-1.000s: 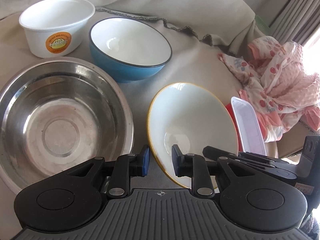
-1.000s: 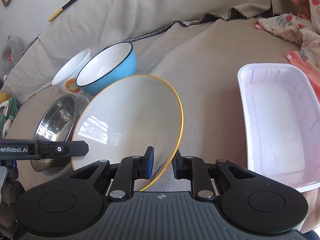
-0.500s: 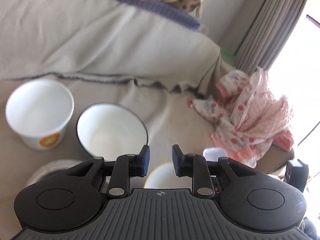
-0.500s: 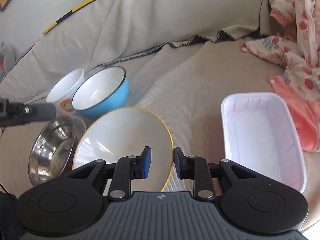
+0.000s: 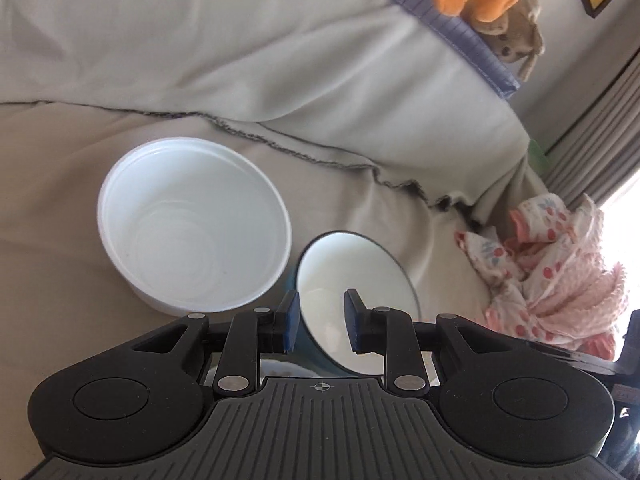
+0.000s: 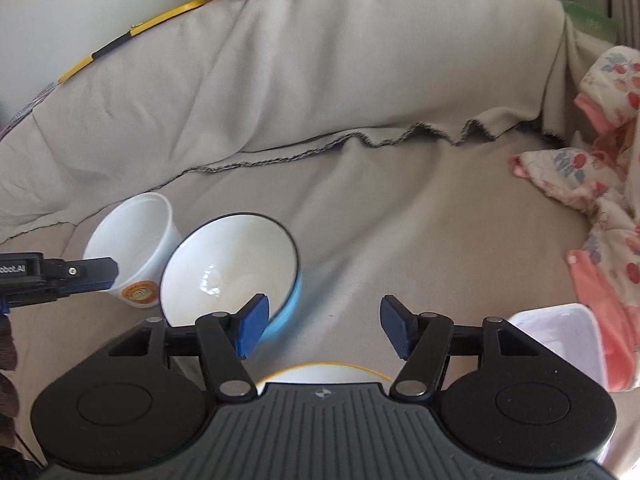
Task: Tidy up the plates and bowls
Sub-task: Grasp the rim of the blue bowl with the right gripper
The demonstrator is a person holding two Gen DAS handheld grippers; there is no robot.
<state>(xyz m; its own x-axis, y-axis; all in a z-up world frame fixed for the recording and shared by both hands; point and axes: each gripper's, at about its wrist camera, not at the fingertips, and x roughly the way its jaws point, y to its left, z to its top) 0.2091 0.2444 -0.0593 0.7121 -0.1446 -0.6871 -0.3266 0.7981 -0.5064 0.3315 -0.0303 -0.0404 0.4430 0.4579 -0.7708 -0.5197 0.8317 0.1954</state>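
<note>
Two bowls sit side by side on the beige sofa cover (image 6: 380, 208). With the blue bowl (image 6: 232, 268) as reference: it is white inside, dark-rimmed, and holds nothing. The white plastic tub (image 5: 192, 228), bearing an orange label on its wall, stands touching or just beside the blue bowl on its left in both views; it is also empty. A yellow-rimmed white plate (image 6: 324, 374) shows only as a sliver nearer the right wrist camera than the blue bowl, mostly hidden behind the gripper body. A pale rectangular plastic tray (image 6: 560, 336) lies well to the right of the blue bowl, beside a pink patterned cloth (image 6: 600, 184).

The left gripper (image 5: 320, 320) points downward over the blue bowl's near side, jaws narrowly apart with nothing between the pads. The right gripper (image 6: 324, 330) points downward, right of the blue bowl; its jaws are opening, nothing between them.
</note>
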